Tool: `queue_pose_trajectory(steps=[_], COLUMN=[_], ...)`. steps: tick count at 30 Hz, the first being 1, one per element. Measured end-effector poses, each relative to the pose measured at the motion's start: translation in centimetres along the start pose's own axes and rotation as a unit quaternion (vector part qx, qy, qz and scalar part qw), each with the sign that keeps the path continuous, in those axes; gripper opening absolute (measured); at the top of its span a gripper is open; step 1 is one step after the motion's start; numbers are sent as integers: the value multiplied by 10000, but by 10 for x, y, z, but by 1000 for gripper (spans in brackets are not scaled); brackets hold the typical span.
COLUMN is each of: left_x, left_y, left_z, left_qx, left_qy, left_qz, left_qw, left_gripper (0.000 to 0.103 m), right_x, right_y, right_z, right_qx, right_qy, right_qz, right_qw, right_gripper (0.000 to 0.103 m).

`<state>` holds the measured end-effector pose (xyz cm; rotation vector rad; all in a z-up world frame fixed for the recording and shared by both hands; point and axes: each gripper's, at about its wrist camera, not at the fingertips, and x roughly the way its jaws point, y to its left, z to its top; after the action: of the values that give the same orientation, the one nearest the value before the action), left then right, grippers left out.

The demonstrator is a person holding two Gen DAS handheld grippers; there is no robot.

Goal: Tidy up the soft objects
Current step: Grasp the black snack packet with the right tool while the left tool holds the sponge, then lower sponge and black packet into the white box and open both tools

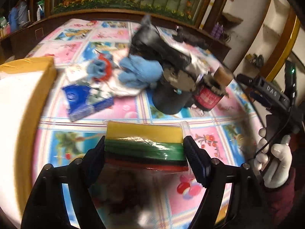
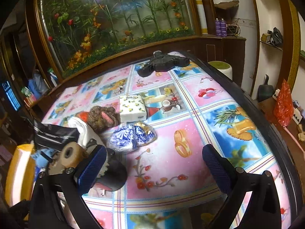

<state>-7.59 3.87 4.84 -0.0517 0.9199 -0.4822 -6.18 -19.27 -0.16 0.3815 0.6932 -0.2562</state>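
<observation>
My left gripper (image 1: 145, 148) is shut on a plastic-wrapped pack of sponges (image 1: 144, 143) with yellow, green and red layers, held above the patterned tablecloth (image 1: 125, 112). Beyond it lie a blue fluffy cloth (image 1: 139, 72), a blue-and-red knitted item (image 1: 99, 68) and a blue tissue pack (image 1: 83, 99). My right gripper (image 2: 154, 164) is open and empty over the tablecloth (image 2: 171, 133). In the right wrist view a brown knitted item (image 2: 103, 117), a white tissue pack (image 2: 132, 107) and a blue-and-white patterned pack (image 2: 131, 137) lie ahead of it.
A yellow-edged white box (image 1: 24, 99) stands at the left. A black bag (image 1: 162, 47), a tape roll (image 2: 69, 155), a red-labelled jar (image 1: 207, 97) and a black cup (image 1: 167, 101) crowd the middle. A black device (image 2: 164, 63) lies at the far edge.
</observation>
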Motion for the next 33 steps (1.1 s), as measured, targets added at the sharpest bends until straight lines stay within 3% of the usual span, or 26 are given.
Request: queue_pose_trajectory(steps=[6,11,15,20,22,23,24,28,33], left_x=[-38,-54,-61,-67,-72,-76,-80,-96,-108], left_y=[28,44,56,76,87,92,98,123,157], left_z=[1,-1,-4,-7,-7,-7,-6,-3,-1], left_qx=[-181,-435,-447,-498,-567,-599,-637,-836,-1116], left_qy=[-392,-555,-620,-629,-673,-694,-738,-927,-1040], left_qz=[-115,-188,-58,0,44,59,83,235,322], left_qw=[9990,9973,9971,9968,9961,9958,9952,9919,9878], left_gripper=[78,78,78,78,78,78,78,78,78], right_x=[3,20,32,54,67,75,82,80,27], right_y=[-8,54,142,233,249,253,252,250,232], right_z=[42,69,64,36,29,29,32,50,79], right_qx=[311,-177,-1462,-3399,-3741,-3756,-3601,-2962,-2468], right_qy=[558,1187,1328,1111,1085,1172,1331,1140,699], right_qz=[272,1099,1372,931,675,571,601,804,1103], right_qw=[9976,9867,9706,9292,9185,9176,9214,9449,9602], right_gripper=[102,102,102,101,90,56,35,31,26])
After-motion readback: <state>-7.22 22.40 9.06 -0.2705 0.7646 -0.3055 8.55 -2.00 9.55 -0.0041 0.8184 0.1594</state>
